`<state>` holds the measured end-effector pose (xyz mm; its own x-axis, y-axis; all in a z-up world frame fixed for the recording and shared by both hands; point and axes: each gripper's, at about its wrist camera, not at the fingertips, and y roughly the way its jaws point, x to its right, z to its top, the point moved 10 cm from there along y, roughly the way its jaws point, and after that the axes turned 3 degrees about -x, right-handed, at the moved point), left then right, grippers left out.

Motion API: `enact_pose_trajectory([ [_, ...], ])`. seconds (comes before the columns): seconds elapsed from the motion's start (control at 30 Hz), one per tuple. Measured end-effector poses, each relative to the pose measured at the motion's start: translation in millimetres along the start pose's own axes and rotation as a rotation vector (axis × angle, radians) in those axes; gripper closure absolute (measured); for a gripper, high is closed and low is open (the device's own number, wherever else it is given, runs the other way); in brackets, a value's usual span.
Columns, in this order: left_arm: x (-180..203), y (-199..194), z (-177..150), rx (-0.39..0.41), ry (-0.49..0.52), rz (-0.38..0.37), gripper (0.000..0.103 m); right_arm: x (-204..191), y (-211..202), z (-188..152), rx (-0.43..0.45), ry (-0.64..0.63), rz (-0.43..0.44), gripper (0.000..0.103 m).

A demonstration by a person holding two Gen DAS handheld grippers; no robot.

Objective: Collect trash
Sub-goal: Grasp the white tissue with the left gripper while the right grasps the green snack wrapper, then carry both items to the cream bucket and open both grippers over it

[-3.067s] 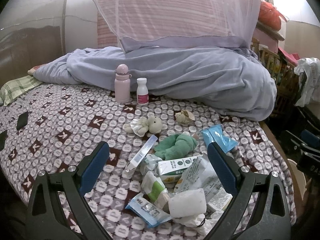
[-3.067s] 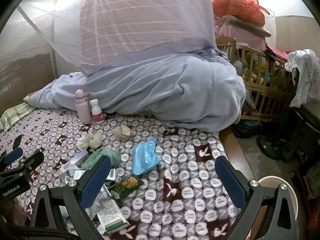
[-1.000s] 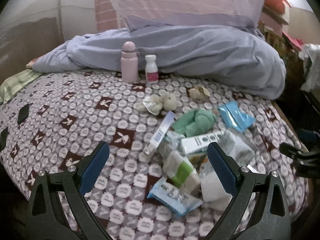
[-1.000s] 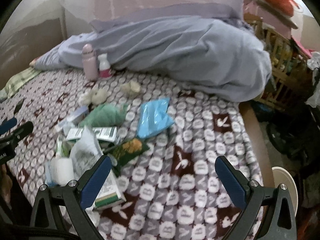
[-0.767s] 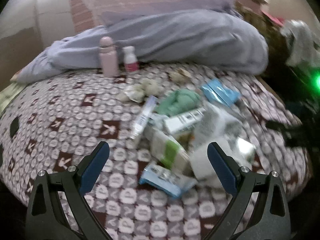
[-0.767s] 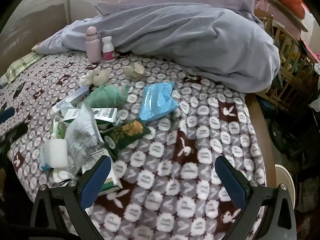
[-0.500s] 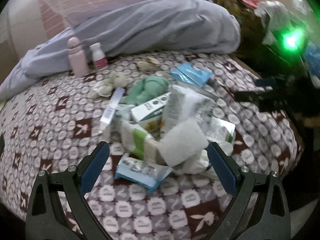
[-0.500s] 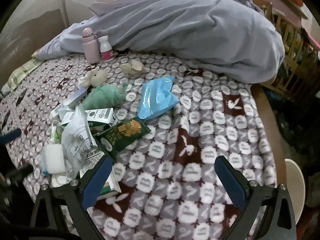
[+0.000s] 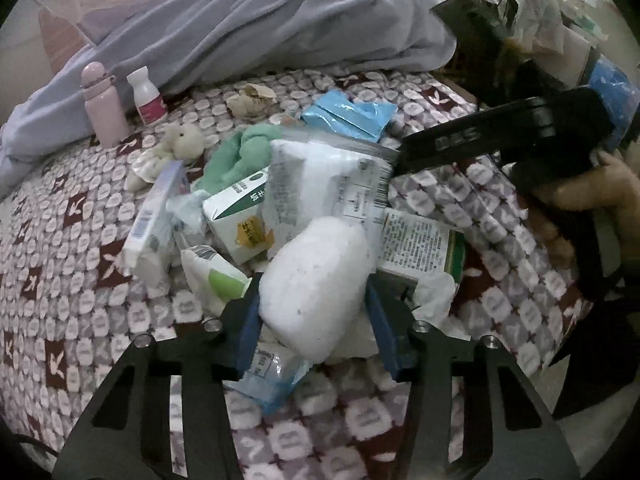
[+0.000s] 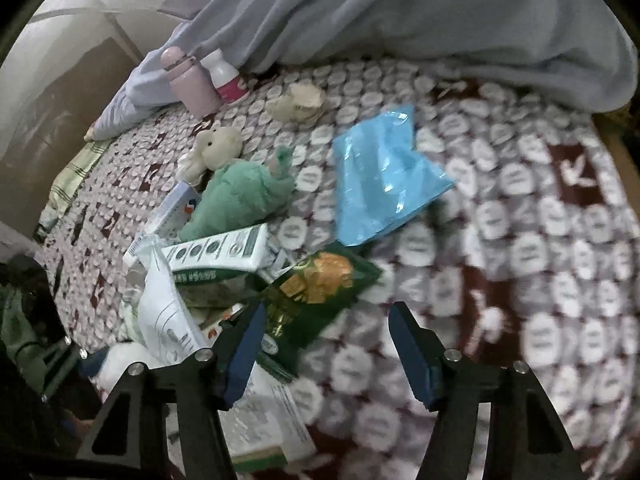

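A pile of trash lies on the patterned bed cover (image 9: 80, 280). My left gripper (image 9: 314, 316) is shut on a white foam block (image 9: 316, 284), both blue pads touching its sides. Around it lie a green-and-white carton (image 9: 236, 216), a clear printed bag (image 9: 320, 184), a white-green packet (image 9: 212, 276) and a blue wrapper (image 9: 268, 380). My right gripper (image 10: 328, 348) is open, its jaws astride a green snack bag (image 10: 316, 292). Its left pad sits at the bag's lower edge. A blue plastic bag (image 10: 384, 176) lies beyond. The right gripper also shows in the left wrist view (image 9: 500, 136).
A green plush (image 10: 240, 196), a cream plush (image 10: 216, 144), a pink bottle (image 10: 188, 80) and a white bottle (image 10: 224, 72) stand farther back. A grey-blue quilt (image 10: 400, 12) is heaped behind. The bed's right edge (image 10: 624, 148) drops to clutter.
Both grippers moved down and in to the pile. The left gripper closed from wide open onto the white foam block. The right gripper narrowed over the green snack bag.
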<state>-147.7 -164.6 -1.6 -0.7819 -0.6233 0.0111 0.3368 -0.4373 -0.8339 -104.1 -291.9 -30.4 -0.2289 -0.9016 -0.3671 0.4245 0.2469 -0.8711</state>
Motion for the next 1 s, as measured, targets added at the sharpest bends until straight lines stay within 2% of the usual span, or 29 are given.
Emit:
enact_pose_trajectory([
  [0.13, -9.5, -3.1, 5.1, 0.004, -0.055, -0.030, 0.068, -3.5, 23.0, 1.6, -0.029, 0.045, 0.029, 0.051],
  [0.17, -12.4, -3.8, 5.8, 0.005, -0.068, -0.032, 0.068, -3.1, 24.3, 1.8, -0.021, 0.042, 0.017, 0.061],
  [0.2, -14.7, -5.4, 6.8, 0.008, -0.081, -0.037, 0.070, -2.9, 24.1, 2.5, -0.014, 0.035, 0.007, 0.064],
  [0.27, -17.9, -9.9, 10.0, 0.016, -0.105, -0.049, 0.071, -3.6, 16.5, 5.1, 0.011, 0.024, 0.004, 0.078],
  [0.47, -11.0, -29.2, 29.5, 0.059, -0.127, -0.079, 0.071, 12.1, -17.9, 8.6, 0.071, 0.000, -0.032, 0.082],
  [0.6, 7.5, -35.9, 46.0, 0.075, -0.116, -0.099, 0.071, 25.4, -45.9, 3.9, 0.106, -0.003, -0.044, 0.082],
  [0.8, 54.9, -29.4, 70.3, 0.066, -0.077, -0.120, 0.071, 54.7, -89.6, -11.0, 0.159, 0.005, -0.074, 0.082],
  [1.0, 118.2, -16.4, 89.4, 0.054, -0.008, -0.151, 0.071, 101.5, -130.8, -31.0, 0.202, 0.054, -0.114, 0.082],
])
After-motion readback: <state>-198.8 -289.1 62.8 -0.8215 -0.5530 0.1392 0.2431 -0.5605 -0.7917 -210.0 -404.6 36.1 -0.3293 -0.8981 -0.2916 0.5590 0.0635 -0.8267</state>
